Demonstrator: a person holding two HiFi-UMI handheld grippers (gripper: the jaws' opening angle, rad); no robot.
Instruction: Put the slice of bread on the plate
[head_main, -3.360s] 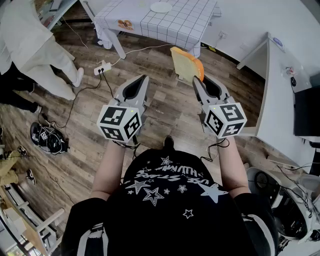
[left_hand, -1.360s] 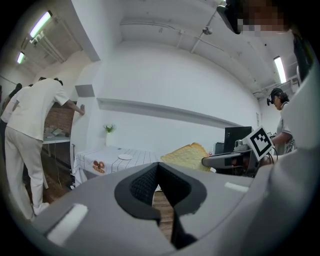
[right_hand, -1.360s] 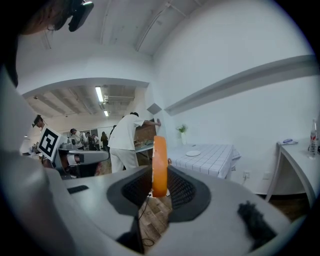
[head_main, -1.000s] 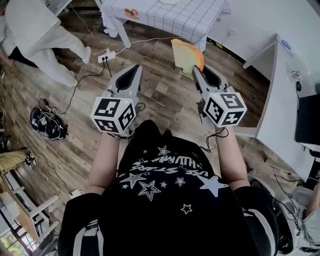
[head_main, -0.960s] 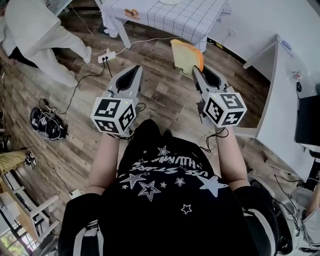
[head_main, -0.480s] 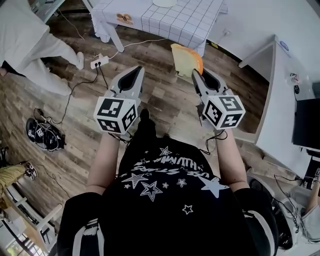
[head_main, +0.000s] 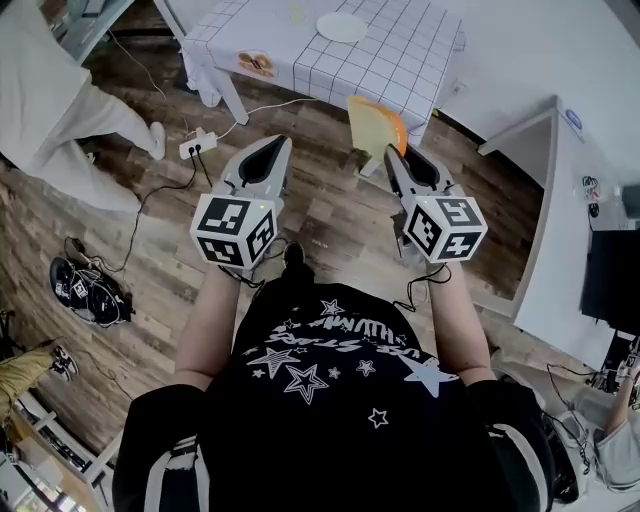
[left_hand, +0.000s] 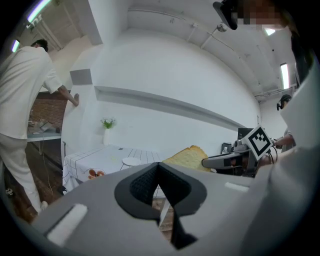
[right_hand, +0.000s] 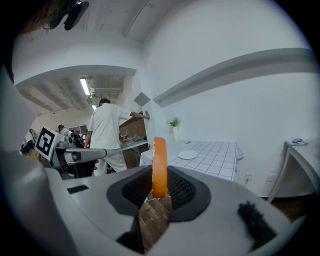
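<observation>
A slice of bread (head_main: 374, 124) with an orange crust stands upright between the jaws of my right gripper (head_main: 393, 154), which is shut on its lower edge. In the right gripper view the slice (right_hand: 159, 167) shows edge-on between the pads. My left gripper (head_main: 277, 143) hangs beside it over the wooden floor, shut with nothing in it. Its jaws (left_hand: 159, 165) meet at the tips, and the bread (left_hand: 187, 156) shows to their right. A white plate (head_main: 341, 27) lies on the checked tablecloth of the table (head_main: 400, 70) ahead, seen as a small disc (right_hand: 188, 155) in the right gripper view.
A small plate of brown food (head_main: 255, 64) sits on the table's left part, and a potted plant (left_hand: 106, 130) at its far side. A person in white (head_main: 60, 90) stands at the left. A power strip (head_main: 195, 146) with cables lies on the floor. A white desk (head_main: 565, 200) is at the right.
Both grippers have moved toward the table, the bread still held. The table is nearer and the white plate has come into full view at the top.
</observation>
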